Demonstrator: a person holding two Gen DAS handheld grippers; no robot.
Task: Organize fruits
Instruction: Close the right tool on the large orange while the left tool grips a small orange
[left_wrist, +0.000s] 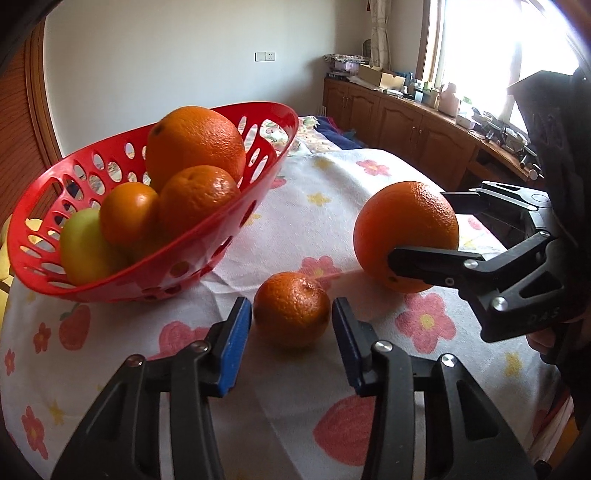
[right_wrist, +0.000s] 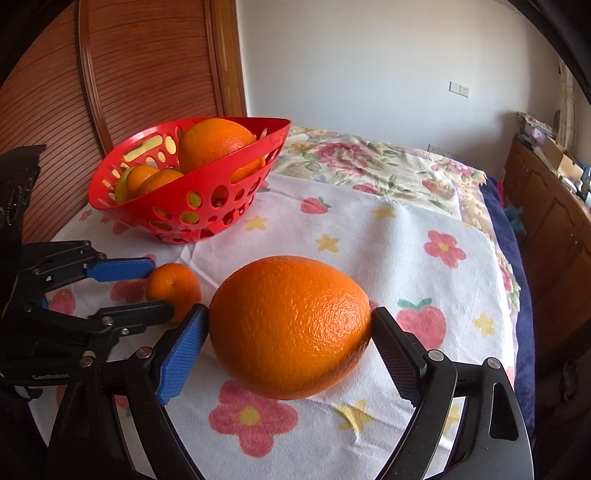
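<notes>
floral bed cloth (right_wrist: 388, 229); left claw (left_wrist: 290, 308) loose around mandarin (left_wrist: 291, 317), right claw (right_wrist: 290, 317) tight on orange (right_wrist: 291, 332)

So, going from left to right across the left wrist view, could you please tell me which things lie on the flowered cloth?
Red basket holding fruit → small orange, between the left gripper fingers → large orange, between the right gripper fingers.

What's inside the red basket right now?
The red basket holds one large orange, two smaller oranges and a yellow-green fruit. Anything beneath that pile is covered.
</notes>
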